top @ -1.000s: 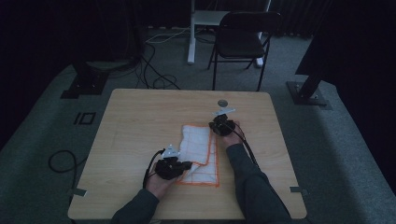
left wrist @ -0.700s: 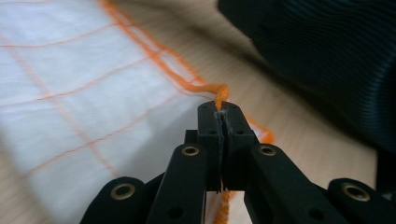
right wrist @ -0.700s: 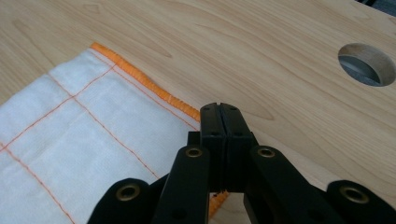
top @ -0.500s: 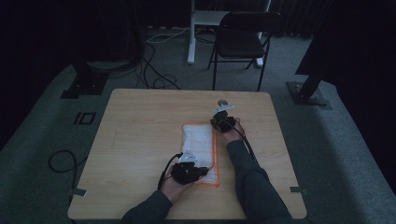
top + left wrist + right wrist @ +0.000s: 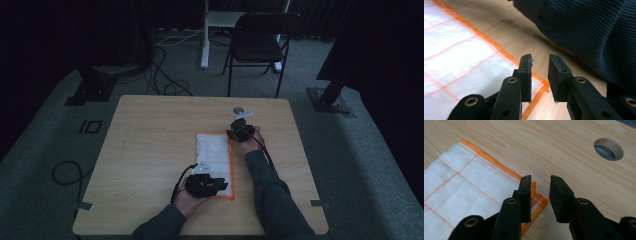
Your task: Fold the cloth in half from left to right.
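Your left gripper (image 5: 216, 184) sat at lower centre of the high view, jaws just parted, nothing between them, over the near corner of the white, orange-edged folded cloth (image 5: 215, 155). Your right gripper (image 5: 235, 134), jaws likewise just opened, hovered at its far corner on the light wooden table (image 5: 150, 135).

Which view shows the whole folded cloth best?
The high view: the cloth lies there with all its orange edges visible, between the left gripper and right gripper. The left gripper view gives just one corner of it at the open jaws; the right gripper view shows another corner, with layered edges.
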The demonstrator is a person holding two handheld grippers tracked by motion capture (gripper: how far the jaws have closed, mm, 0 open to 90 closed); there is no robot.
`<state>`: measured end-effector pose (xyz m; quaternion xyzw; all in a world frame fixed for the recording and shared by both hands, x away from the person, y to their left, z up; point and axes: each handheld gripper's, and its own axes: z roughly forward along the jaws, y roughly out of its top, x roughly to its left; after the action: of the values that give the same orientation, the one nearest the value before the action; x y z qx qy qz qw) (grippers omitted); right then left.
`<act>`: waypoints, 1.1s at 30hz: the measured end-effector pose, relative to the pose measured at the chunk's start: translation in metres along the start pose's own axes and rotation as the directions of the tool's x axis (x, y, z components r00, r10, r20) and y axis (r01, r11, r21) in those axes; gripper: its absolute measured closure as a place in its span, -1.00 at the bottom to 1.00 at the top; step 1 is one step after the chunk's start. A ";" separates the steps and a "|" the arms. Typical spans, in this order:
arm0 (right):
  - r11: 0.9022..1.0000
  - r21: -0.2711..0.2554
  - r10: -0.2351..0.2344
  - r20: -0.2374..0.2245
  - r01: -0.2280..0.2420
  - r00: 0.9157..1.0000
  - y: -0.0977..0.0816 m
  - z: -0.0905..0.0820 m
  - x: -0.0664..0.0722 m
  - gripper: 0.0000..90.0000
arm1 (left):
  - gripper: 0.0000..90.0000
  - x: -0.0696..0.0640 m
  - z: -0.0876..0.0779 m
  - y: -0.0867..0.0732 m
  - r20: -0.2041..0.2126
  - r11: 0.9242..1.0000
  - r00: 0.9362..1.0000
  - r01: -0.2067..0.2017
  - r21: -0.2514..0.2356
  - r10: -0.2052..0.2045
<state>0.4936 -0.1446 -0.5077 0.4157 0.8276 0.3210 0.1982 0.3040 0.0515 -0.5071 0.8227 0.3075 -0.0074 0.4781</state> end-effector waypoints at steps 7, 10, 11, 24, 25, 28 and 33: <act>1.000 -0.018 0.001 -0.004 -0.001 1.000 -0.001 -0.007 0.002 0.49 | 0.61 0.007 -0.008 0.001 -0.042 1.000 0.999 0.007 -0.021 -0.008; 1.000 -0.020 0.001 -0.004 -0.001 1.000 -0.002 -0.009 0.002 0.46 | 0.60 0.009 -0.010 0.001 -0.053 1.000 0.999 0.007 -0.023 -0.008; 1.000 -0.021 0.002 -0.006 -0.002 1.000 -0.003 -0.011 0.002 0.43 | 0.60 0.011 -0.011 0.002 -0.064 1.000 0.998 0.005 -0.024 -0.007; 0.999 -0.028 0.019 -0.019 -0.019 1.000 -0.013 -0.015 0.004 0.30 | 0.53 0.029 -0.025 0.006 -0.141 0.999 0.990 0.003 -0.054 -0.011; 0.999 -0.026 0.019 -0.020 -0.020 1.000 -0.013 -0.015 0.004 0.30 | 0.53 0.031 -0.026 0.007 -0.148 0.998 0.989 0.005 -0.058 -0.013; 0.999 -0.030 0.021 -0.023 -0.022 1.000 -0.014 -0.015 0.004 0.30 | 0.52 0.035 -0.029 0.008 -0.157 0.998 0.987 0.007 -0.063 -0.017; 0.999 -0.034 0.023 -0.030 -0.024 0.999 -0.016 -0.015 0.005 0.29 | 0.52 0.046 -0.037 0.012 -0.186 0.997 0.982 0.016 -0.080 -0.031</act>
<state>0.4726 -0.1529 -0.5085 0.4173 0.8198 0.3436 0.1893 0.3368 0.0995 -0.4916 0.7967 0.3606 0.0763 0.4791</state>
